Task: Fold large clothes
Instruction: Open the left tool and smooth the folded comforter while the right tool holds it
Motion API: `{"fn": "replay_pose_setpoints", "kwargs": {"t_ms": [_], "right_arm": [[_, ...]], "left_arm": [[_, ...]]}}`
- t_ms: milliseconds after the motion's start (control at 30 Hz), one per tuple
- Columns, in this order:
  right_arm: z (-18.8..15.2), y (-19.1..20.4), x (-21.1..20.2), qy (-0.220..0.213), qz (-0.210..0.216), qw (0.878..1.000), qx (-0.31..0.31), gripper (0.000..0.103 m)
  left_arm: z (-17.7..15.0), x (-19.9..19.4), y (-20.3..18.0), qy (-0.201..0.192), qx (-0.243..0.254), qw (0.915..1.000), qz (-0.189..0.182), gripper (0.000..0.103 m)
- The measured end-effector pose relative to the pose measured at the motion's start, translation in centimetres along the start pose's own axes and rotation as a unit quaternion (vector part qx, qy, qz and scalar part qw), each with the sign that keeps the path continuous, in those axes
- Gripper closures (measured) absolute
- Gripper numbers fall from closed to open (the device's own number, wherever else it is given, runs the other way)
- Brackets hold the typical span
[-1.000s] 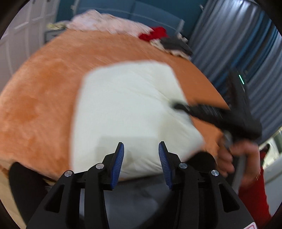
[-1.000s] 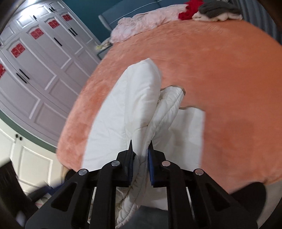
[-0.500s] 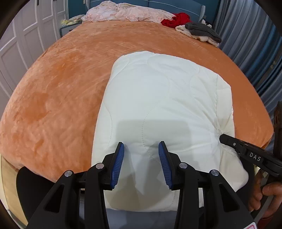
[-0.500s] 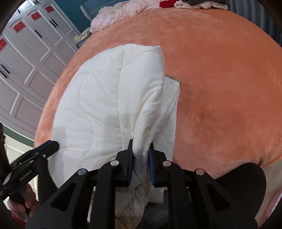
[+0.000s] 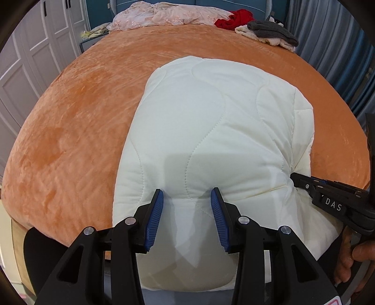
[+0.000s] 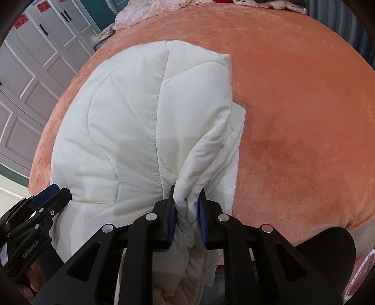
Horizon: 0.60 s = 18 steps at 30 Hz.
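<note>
A white quilted jacket lies folded on the orange bed cover, its near edge hanging over the bed's front. My left gripper stands open just over that near edge, both blue pads bare, the fabric beneath them. In the right wrist view its tips touch the jacket's left corner. My right gripper is shut on a bunched fold of the jacket's right side. It also enters the left wrist view, held by a hand.
At the bed's far end lie a pink crumpled cloth, a red garment and a grey garment on a cream one. White wardrobe doors stand left, blue curtains right. Bare orange cover stretches right of the jacket.
Both grippers have come down toward the bed's front edge. The jacket, hanging folded from the right gripper a second ago, now rests spread on the cover. The right grip has held.
</note>
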State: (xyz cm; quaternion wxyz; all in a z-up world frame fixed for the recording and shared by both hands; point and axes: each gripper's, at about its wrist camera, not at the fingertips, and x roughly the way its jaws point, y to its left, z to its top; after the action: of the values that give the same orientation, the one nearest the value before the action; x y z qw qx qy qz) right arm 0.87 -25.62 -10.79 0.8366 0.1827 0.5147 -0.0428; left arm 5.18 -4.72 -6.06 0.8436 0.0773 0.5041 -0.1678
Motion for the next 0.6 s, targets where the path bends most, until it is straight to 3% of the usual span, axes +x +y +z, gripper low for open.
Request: {"fn": "replay_pose_setpoints", "kwargs": {"t_ms": [467,600], "right_arm": [[0.6,1.3,1.3,0.004,-0.019,1.0,0.002,0.086],[0.4,1.3,0.8,0.0,-0.023,1.0,0.007,0.079]], "left_arm": [[-0.6,0.8,-0.9,-0.023,0.016,0.9993,0.025,0.064],[-0.6,0.6,-0.8,-0.026,0.018,0.9992,0.025,0.064]]}}
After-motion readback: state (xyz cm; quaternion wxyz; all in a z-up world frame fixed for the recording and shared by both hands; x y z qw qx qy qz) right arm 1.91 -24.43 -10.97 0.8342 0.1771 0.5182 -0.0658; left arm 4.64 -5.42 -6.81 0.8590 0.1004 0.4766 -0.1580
